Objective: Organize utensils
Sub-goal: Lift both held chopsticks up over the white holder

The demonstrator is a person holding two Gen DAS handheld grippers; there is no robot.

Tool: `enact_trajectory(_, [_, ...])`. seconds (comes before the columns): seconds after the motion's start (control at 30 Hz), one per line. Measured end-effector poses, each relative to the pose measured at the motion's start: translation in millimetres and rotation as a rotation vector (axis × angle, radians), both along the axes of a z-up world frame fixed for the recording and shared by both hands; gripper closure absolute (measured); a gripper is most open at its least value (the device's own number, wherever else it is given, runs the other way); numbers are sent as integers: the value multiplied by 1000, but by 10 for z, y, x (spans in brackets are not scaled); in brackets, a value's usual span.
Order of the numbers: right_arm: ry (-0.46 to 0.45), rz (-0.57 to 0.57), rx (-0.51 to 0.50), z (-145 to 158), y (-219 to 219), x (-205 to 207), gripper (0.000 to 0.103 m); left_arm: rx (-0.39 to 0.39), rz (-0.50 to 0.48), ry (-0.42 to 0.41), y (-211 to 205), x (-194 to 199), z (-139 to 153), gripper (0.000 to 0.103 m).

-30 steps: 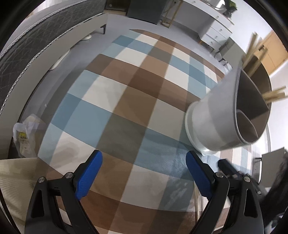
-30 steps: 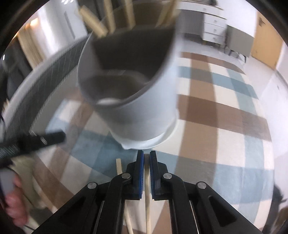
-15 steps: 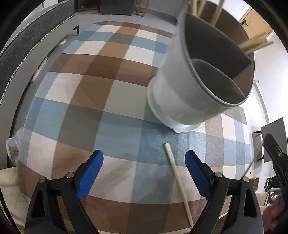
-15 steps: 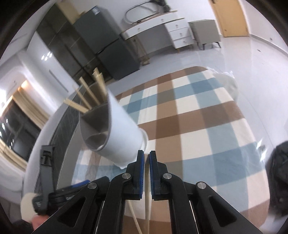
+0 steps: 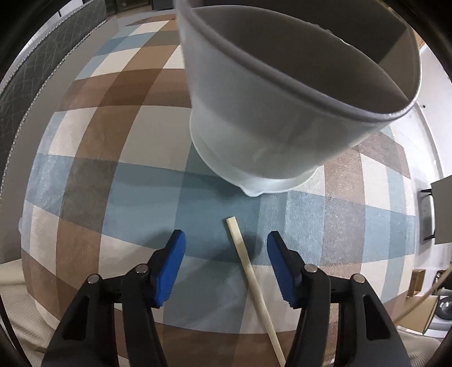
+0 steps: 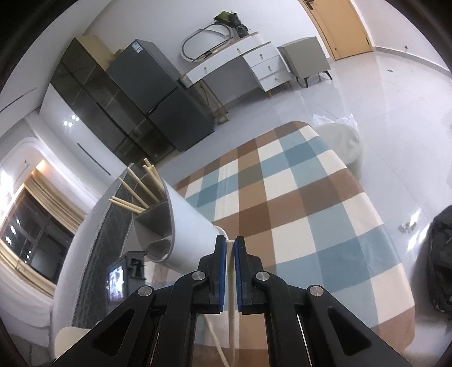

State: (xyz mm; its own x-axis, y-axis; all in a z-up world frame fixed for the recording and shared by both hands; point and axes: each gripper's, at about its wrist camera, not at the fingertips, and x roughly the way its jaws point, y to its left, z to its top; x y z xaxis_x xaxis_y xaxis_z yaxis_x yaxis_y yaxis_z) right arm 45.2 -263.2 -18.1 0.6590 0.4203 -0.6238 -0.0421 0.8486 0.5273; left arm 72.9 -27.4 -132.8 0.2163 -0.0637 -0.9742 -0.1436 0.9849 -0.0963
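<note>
A white utensil holder [image 5: 282,107] with inner dividers stands on the checked cloth [image 5: 113,158], just ahead of my left gripper [image 5: 226,248]. My left gripper is open, its blue pads either side of a pale wooden chopstick [image 5: 251,278] lying on the cloth. My right gripper [image 6: 230,254] is shut on a second chopstick [image 6: 231,305], raised above the table. In the right wrist view the holder [image 6: 180,225] sits lower left with several chopsticks [image 6: 141,192] sticking out. Another chopstick [image 6: 216,343] lies below the right jaws.
The checked cloth [image 6: 296,203] covers a table. A grey quilted bed edge [image 5: 36,62] lies to the left. A fridge [image 6: 158,96], white drawers [image 6: 254,62] and a door [image 6: 339,25] stand far behind. A pale stool [image 6: 341,144] stands beyond the table's far corner.
My left gripper has moved closer to the holder, narrowed its jaws and now straddles the lying chopstick. My right gripper has lifted further with its chopstick.
</note>
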Motion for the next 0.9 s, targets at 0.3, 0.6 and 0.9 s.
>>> enact_trajectory(0.3, [-4, -9, -4, 23, -44, -17, 98, 11, 39, -13, -45, 41, 18, 101])
enact_trajectory(0.6, [-26, -5, -30, 68, 20, -112, 98, -77, 43, -255, 86, -226, 591, 101])
enact_trajectory(0.9, [-110, 60, -128, 202, 275, -286, 98, -129, -30, -495, 94, -521, 1168, 101])
